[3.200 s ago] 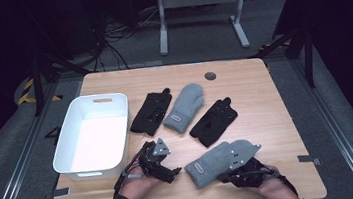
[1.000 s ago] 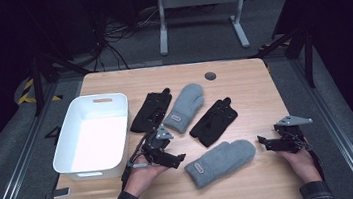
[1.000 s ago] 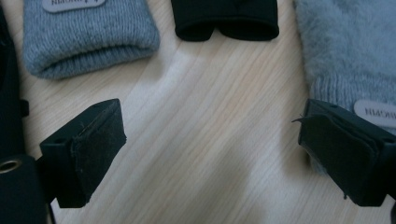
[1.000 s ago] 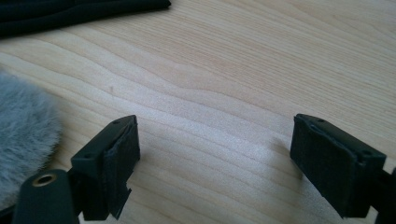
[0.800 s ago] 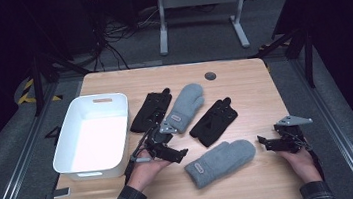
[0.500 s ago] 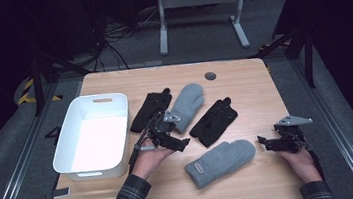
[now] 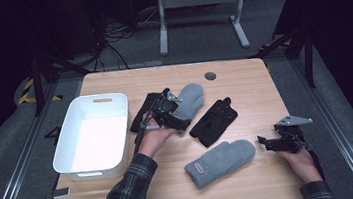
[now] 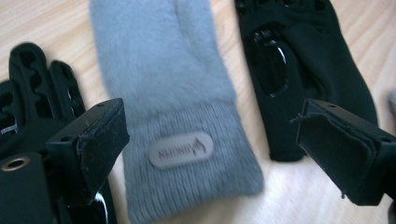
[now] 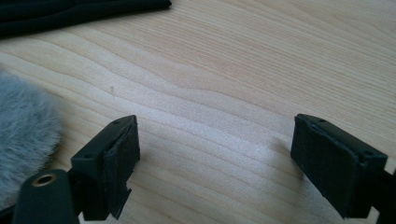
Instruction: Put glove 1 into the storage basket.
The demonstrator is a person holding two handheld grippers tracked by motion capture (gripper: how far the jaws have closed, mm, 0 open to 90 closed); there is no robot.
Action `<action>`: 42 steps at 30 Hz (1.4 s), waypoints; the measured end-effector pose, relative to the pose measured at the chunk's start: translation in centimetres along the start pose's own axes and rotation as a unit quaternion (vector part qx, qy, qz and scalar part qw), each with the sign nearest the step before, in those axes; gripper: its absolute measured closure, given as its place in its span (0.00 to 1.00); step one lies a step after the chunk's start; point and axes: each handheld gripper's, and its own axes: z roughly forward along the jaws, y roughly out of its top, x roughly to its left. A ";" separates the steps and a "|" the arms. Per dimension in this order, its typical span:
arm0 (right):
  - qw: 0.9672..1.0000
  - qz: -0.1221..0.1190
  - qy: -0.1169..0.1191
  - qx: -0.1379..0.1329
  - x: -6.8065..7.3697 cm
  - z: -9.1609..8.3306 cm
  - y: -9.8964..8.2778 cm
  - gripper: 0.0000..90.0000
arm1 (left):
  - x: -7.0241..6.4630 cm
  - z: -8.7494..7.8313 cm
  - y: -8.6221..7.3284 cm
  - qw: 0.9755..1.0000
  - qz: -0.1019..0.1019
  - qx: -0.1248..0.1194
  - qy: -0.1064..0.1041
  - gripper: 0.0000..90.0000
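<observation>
- Grey knitted mitten with a fuzzy body, ribbed cuff and oval label (image 8: 180, 116) lies flat on the wooden table, directly ahead of the left gripper (image 8: 210, 144), whose two black jaws stand wide apart on either side of the cuff without touching it.
- From above, that left gripper (image 7: 166, 113) hangs over the far middle of the light wooden table (image 7: 242, 79), at the cuff end of the mitten (image 7: 189, 98), with the person's left hand (image 7: 153, 137) behind it.
- Just beside the mitten on each side lies a black fabric glove with cut-out fingers: one toward the tub (image 8: 32, 107) and one toward the table's right (image 8: 303, 70).
- Nearer the person lies a second grey fuzzy mitten with the same oval label (image 7: 220, 162), flat on the table and well apart from its mate.
- At the right side, the right gripper (image 7: 275, 142) rests low by the table surface, jaws spread wide and holding nothing; its own view shows bare wood between the jaws and a grey fuzzy edge (image 9: 23, 140) at the left.
- To the left stands a white rectangular plastic tub (image 7: 74, 121), with nothing inside it.
- My judgement: the work looks like gathering the gloves and mittens, perhaps into the tub, and it is barely started; all four pieces lie on the table, none is gripped, and grasping the far mitten seems the step in hand.
</observation>
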 end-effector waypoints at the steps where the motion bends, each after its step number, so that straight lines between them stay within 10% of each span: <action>1: 1.000 0.000 0.000 0.000 0.0 0.0 0.0 0.18 | 0.2 0.2 0.2 1.000 0.000 0.001 0.004 0.10; 21: 1.000 0.001 0.001 -0.001 0.0 0.0 0.0 0.18 | 2.6 4.3 2.8 0.999 -0.032 0.008 0.034 0.19; 42: 1.000 0.001 0.001 0.000 0.0 0.0 0.0 0.18 | 2.9 5.3 2.2 0.999 -0.033 0.034 0.006 0.83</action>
